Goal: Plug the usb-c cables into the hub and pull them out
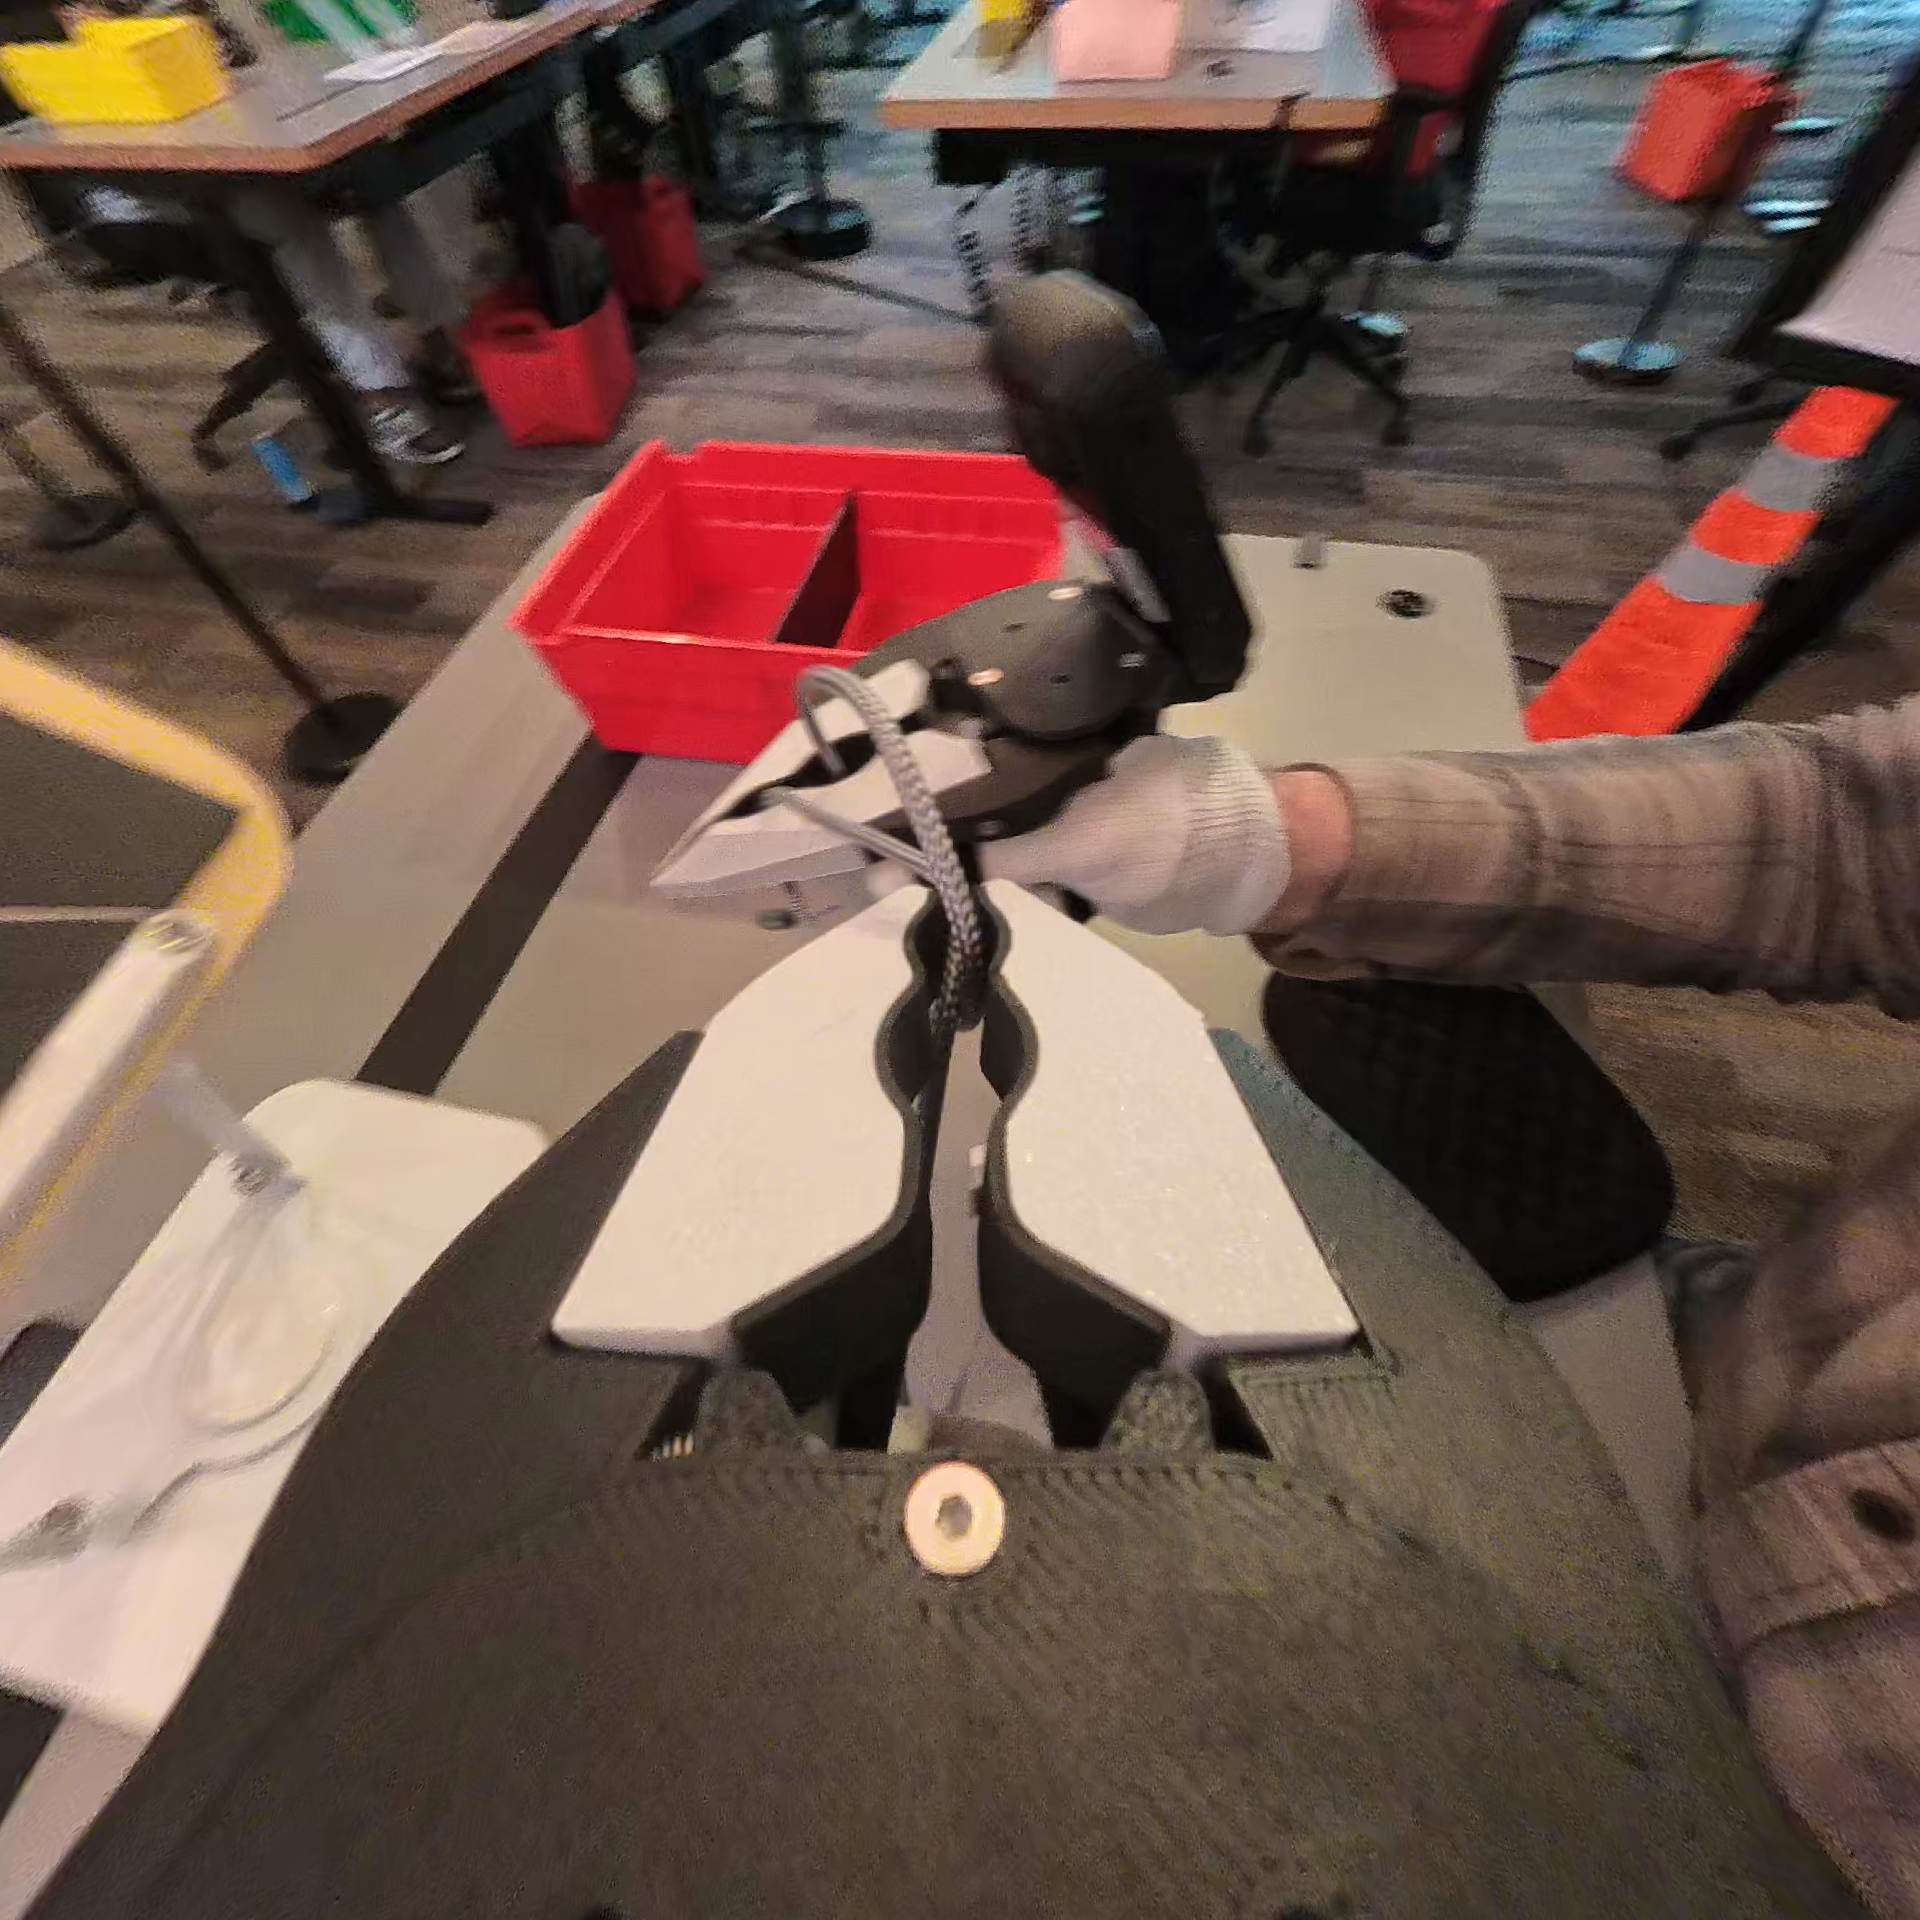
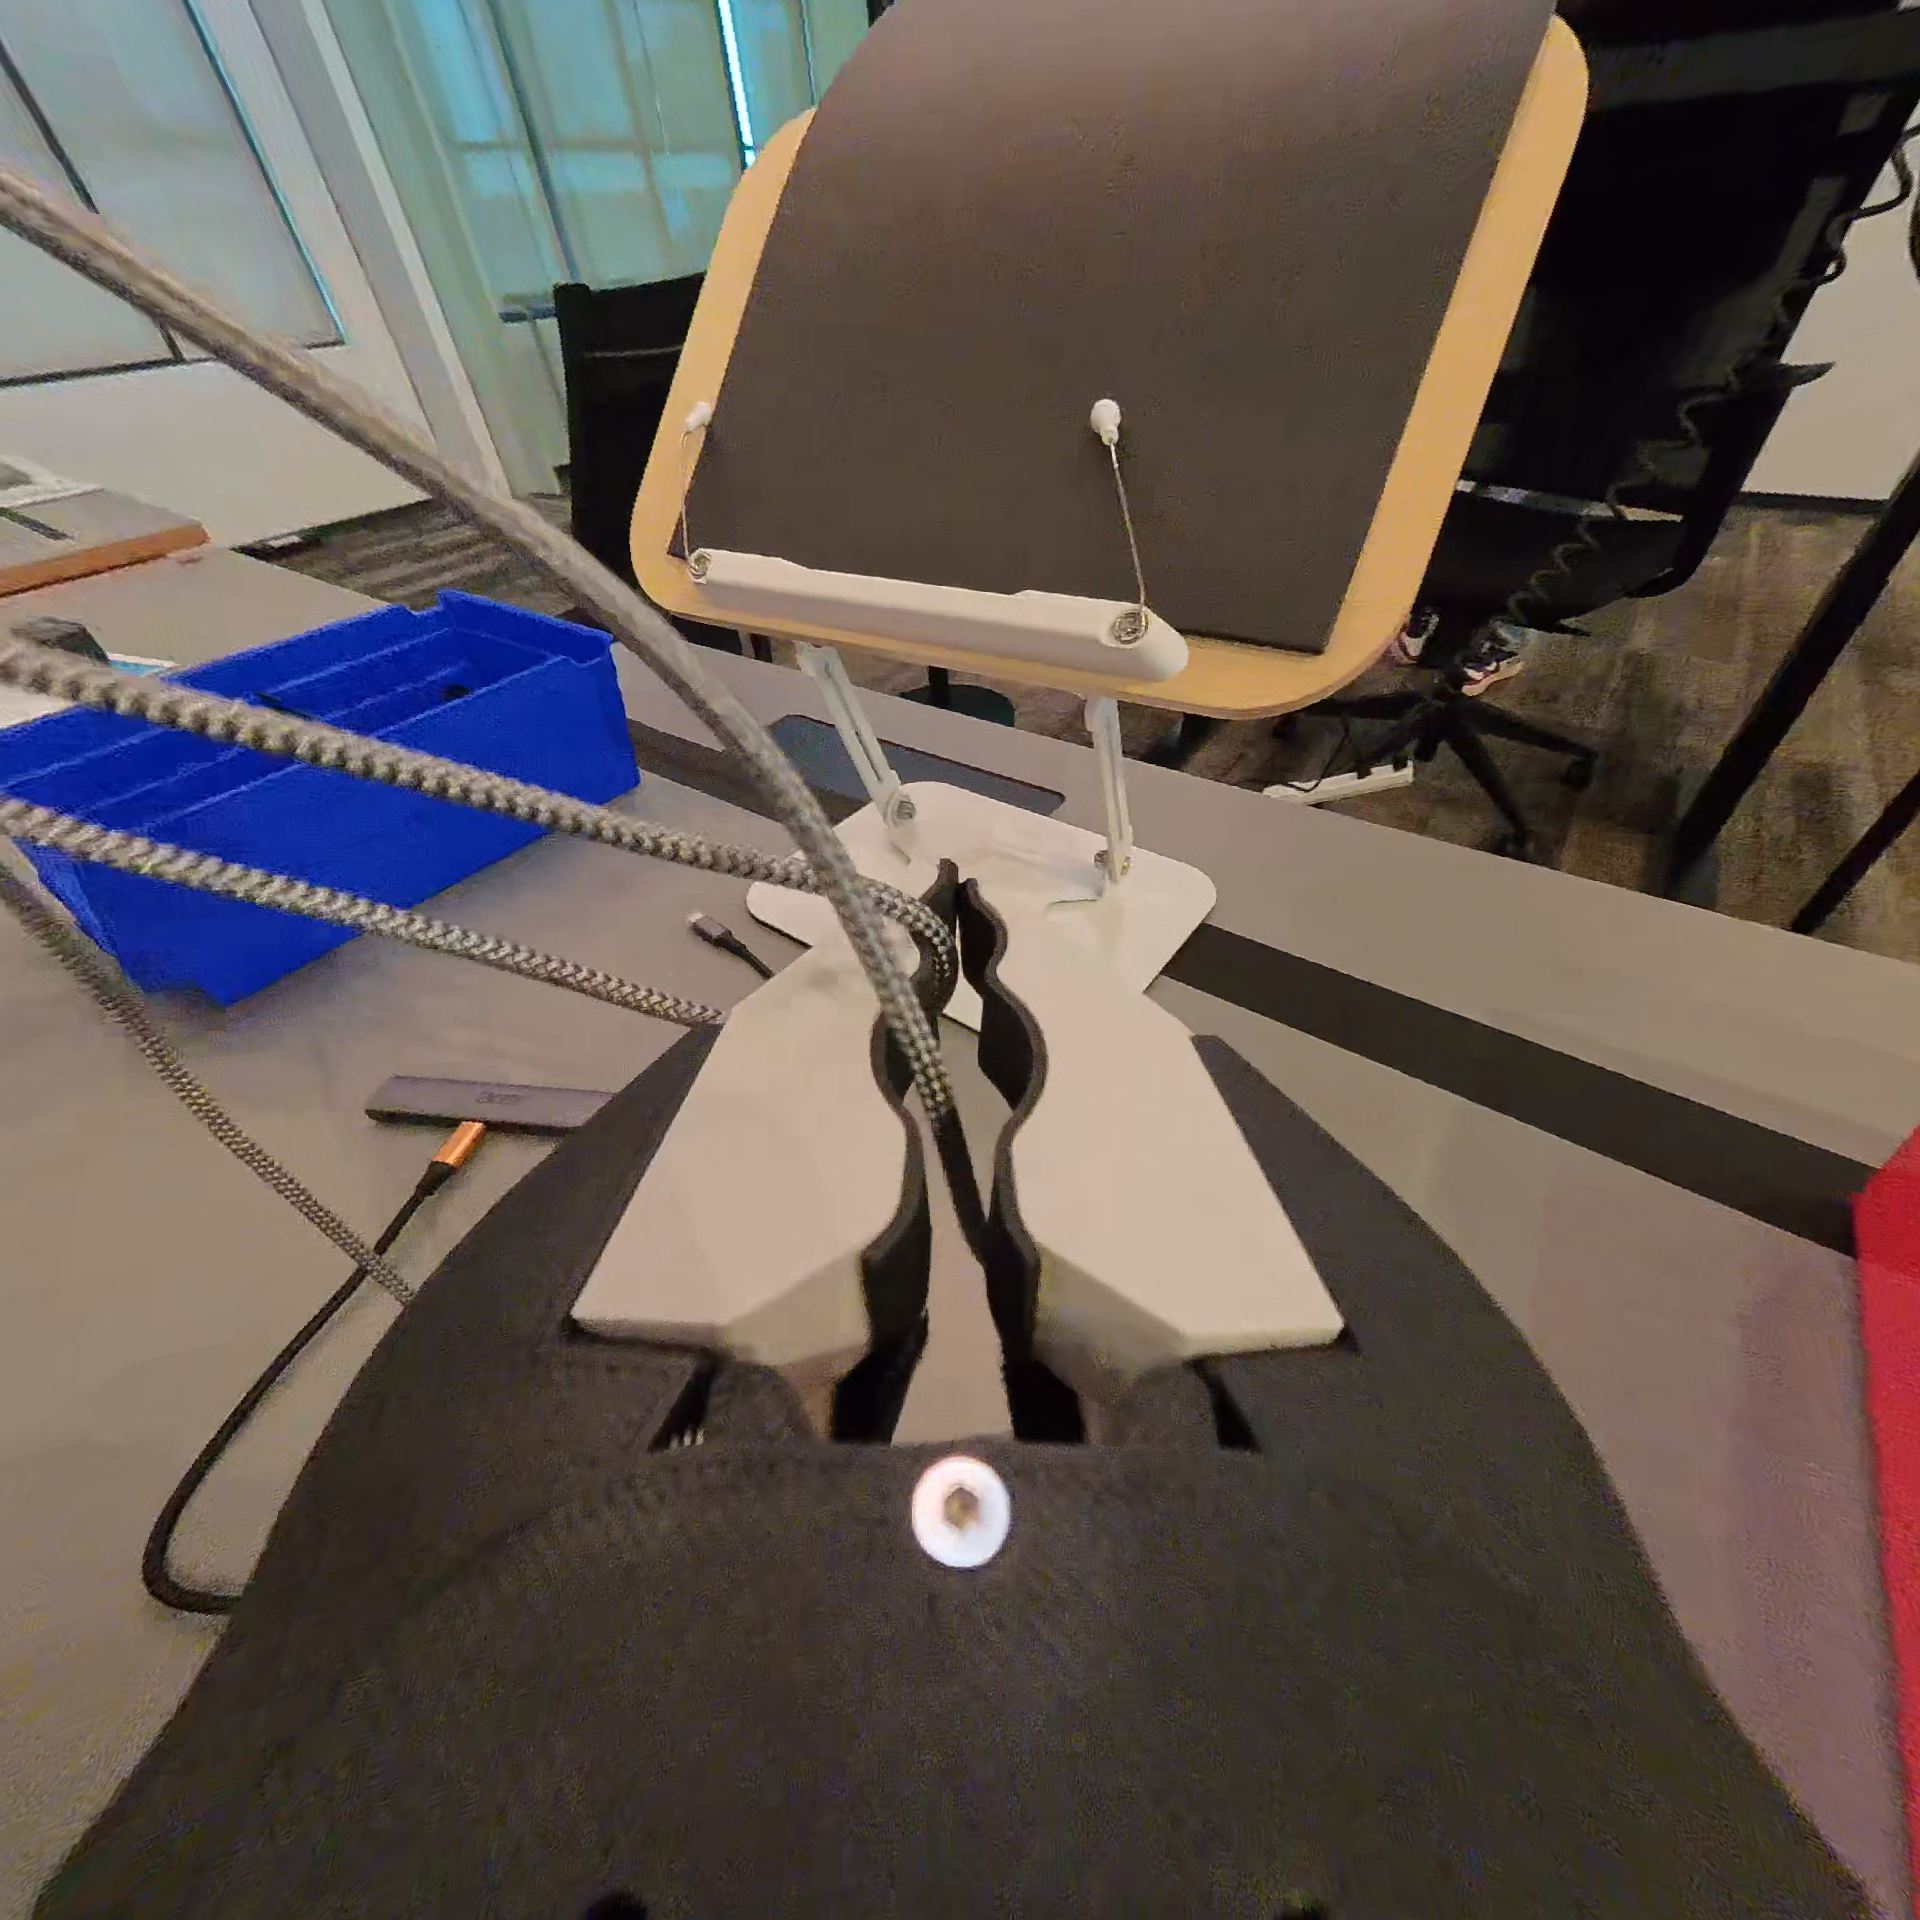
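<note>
Your left hand-held gripper [image 1: 958, 971] is clenched on the braided cable [image 1: 951, 883], pinched near the fingertips. Your right hand-held gripper [image 2: 956, 940] grips the same grey braided cable [image 2: 644, 665] between its pads, and loops of it sweep up and away toward the left edge of that view.

Take the hub [image 2: 488, 1103] as your landmark: it lies flat on the grey worktop [image 2: 1455, 1091], a slim dark bar just left of your right gripper's body. A copper-collared plug [image 2: 457, 1148] sits at its near edge; whether it is fully seated cannot be told. A loose connector [image 2: 717, 932] lies beyond the hub. Further left of the hub stands a blue bin [image 2: 312, 769]. Beyond and right of it, a tilted book stand [image 2: 1101, 343] on a white base blocks the far side.

In the left wrist view, a red bin [image 1: 748, 613] sits at the worktop's far end, beyond your gloved hand [image 1: 1153, 842]. A black mat [image 1: 1455, 1132] lies at the worktop's right edge, with floor beyond.
</note>
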`<state>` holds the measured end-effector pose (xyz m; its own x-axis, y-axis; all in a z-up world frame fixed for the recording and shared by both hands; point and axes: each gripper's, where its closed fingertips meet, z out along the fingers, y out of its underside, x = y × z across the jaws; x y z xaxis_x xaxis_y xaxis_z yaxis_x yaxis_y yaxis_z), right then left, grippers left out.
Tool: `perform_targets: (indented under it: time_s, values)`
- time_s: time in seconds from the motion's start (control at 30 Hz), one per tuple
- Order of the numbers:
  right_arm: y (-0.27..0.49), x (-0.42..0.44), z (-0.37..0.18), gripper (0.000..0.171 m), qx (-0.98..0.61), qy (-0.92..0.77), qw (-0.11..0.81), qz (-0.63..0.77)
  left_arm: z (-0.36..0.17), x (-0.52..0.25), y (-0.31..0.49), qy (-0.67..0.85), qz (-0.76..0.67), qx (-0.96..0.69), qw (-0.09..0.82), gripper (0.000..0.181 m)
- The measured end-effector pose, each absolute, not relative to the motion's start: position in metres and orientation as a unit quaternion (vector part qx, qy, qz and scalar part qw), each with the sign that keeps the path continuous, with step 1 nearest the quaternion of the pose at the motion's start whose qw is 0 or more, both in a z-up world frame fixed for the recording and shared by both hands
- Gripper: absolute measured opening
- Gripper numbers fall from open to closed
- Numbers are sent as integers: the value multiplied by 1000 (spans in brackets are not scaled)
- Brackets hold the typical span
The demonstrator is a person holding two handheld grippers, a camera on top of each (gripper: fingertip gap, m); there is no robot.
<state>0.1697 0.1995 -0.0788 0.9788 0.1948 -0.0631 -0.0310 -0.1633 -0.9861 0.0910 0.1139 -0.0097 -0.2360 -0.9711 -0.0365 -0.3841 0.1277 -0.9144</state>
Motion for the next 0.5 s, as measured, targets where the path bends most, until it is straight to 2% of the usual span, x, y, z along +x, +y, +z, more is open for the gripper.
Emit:
perform_targets:
  time_s: [0.3, 0.4, 0.5]
  values:
    - [200, 194, -90, 0, -761, -30, 645, 55, -36, 86, 84, 667, -462, -494, 314, 9]
    - [200, 221, -93, 0, -766, 6, 641, 53, -35, 76, 61, 661, -519, -459, 289, 5]
    - [199, 214, -94, 0, -771, -27, 632, 73, -54, 76, 59, 670, -502, -462, 291, 4]
